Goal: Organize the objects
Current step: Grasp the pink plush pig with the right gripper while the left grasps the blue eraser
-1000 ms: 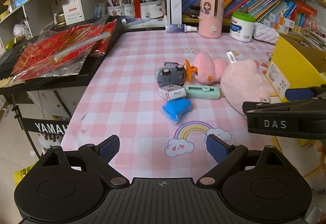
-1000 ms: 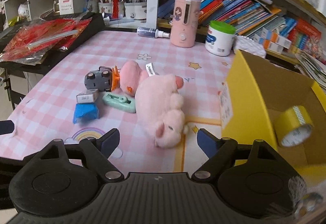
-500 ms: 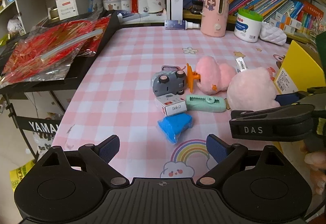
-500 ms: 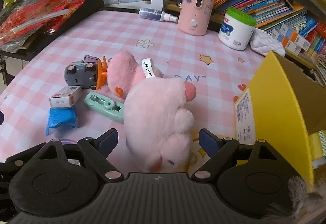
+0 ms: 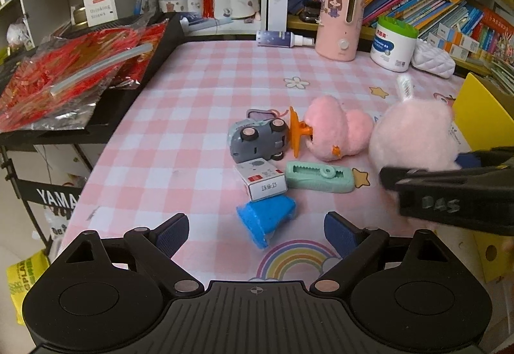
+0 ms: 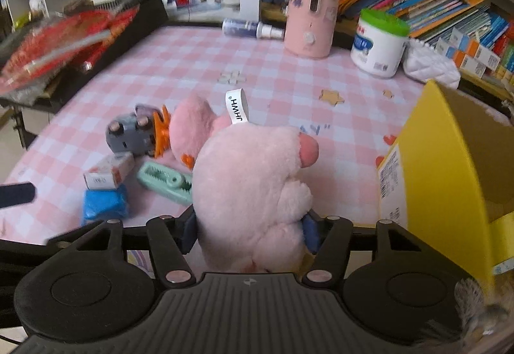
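In the left wrist view, the left hand-held gripper [image 5: 257,230] stands wide at the bottom of the frame, with nothing between its pads. Above it, at the centre, a blue piece [image 5: 266,219], a small box [image 5: 264,179], a green tool [image 5: 319,176] and a toy car [image 5: 258,139] lie close together on the bench [image 5: 192,90]. The pink plush [image 5: 414,135] is at the right, partly behind the right hand-held gripper [image 5: 456,190].

In the right wrist view, the right hand-held gripper [image 6: 249,230] is closing, with the plush [image 6: 250,190] between its pads at the lower centre. The yellow box [image 6: 440,167] stands just beside it at the right. The plush looks light and soft, so it will likely squash under the pads. A hold around the thick body seems safer than one on the label loop [image 6: 237,106].
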### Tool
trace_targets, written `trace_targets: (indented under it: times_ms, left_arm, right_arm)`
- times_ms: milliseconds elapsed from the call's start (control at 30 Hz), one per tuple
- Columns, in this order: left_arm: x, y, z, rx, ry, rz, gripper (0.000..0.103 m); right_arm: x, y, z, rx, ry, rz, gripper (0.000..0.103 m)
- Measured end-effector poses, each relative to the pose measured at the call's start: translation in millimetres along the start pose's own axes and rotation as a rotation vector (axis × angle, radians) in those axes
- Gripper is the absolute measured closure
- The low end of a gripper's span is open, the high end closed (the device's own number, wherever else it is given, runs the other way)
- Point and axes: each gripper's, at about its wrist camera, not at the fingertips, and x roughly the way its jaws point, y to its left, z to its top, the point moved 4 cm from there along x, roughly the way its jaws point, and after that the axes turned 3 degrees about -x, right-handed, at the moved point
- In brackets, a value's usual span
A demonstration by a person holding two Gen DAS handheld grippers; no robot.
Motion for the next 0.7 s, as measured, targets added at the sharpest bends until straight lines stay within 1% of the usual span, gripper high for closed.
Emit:
trace_targets:
  times_ms: [33, 100, 167, 233, 333, 367, 467, 533, 600, 700]
  left_arm:
    - [1.5, -0.9, 0.1, -0.001, 0.000, 0.000, 0.011]
    - [3.5, -3.1, 0.6, 0.000, 0.000, -0.004, 0.016]
    - [5.5, -4.9, 1.0, 0.000, -0.001, -0.003, 0.017]
    - [7.5, -5.9, 1.3, 0.002, -0.006, 0.001, 0.020]
    - [15.1, -6.5, 1.6, 0.009, 0.003, 0.021, 0.028]
    - [18.2, -6.4, 1.8, 0.010, 0.011, 0.027, 0.033]
    - [24.6, -5.3, 3.9, -0.014, 0.017, 0.018, 0.035]
    - [29.3, -5.4, 5.2, -0.017, 0.020, 0.021, 0.042]
    - [34.0, -5.3, 5.3, -0.023, 0.034, 0.011, 0.058]
    - [34.0, -5.9, 3.5, -0.020, 0.042, 0.000, 0.061]
  right_arm:
    - [-4.2, -0.8, 1.6, 0.002, -0.015, -0.003, 0.044]
    - [-12.4, -2.4, 4.2, 0.003, -0.048, -0.012, 0.044]
    - [-18.6, -3.8, 6.4, -0.001, -0.076, -0.020, 0.044]
    - [-22.8, -5.4, 7.3, -0.002, -0.094, -0.022, 0.044]
    - [-24.7, -6.3, 6.4, -0.011, -0.100, -0.025, 0.044]
    - [-25.0, -6.2, 5.8, -0.015, -0.098, -0.026, 0.044]
    - [-24.5, -5.6, 3.9, -0.021, -0.091, -0.020, 0.044]
    - [-23.9, -4.3, 2.6, -0.029, -0.087, -0.017, 0.044]
    - [-23.5, -3.5, 1.6, -0.036, -0.084, -0.012, 0.044]
    - [-23.8, -2.8, 0.1, -0.042, -0.079, -0.006, 0.044]
